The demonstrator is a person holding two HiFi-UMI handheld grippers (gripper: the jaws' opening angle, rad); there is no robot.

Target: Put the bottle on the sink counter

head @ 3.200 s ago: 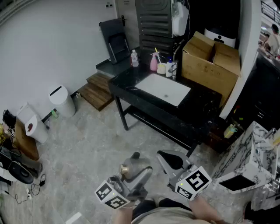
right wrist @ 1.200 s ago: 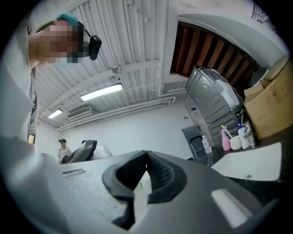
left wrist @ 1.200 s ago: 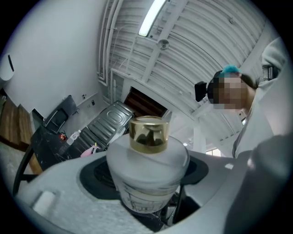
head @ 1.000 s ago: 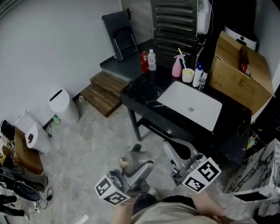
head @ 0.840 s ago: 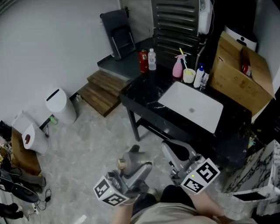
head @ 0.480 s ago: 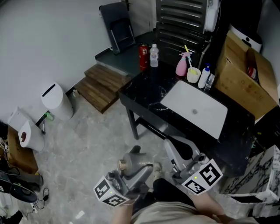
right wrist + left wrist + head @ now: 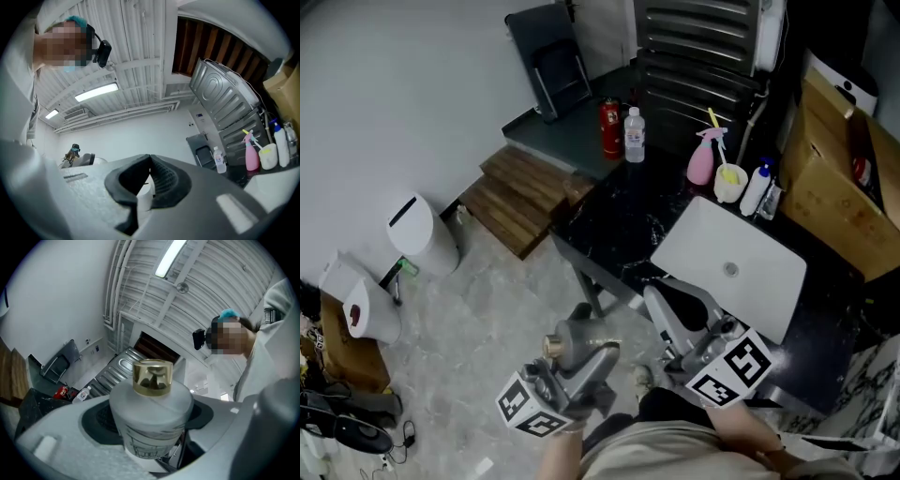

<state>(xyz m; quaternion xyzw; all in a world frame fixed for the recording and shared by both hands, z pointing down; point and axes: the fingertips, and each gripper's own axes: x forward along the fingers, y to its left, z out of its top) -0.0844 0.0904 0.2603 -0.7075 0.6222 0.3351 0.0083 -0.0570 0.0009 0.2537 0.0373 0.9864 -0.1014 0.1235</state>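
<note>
Base of bottle (image 7: 151,420) seemingly hidden within left tongs (image 7: 148,427).

White wall (image 7: 412,84), mottled grey floor (image 7: 487,309), wooden steps (image 7: 520,197), folded black chair (image 7: 548,56), white bin (image 7: 417,234)

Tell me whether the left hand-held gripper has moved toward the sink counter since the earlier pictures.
Yes: the left hand-held gripper, holding the bottle, is now much nearer the front edge of the sink counter.
</note>
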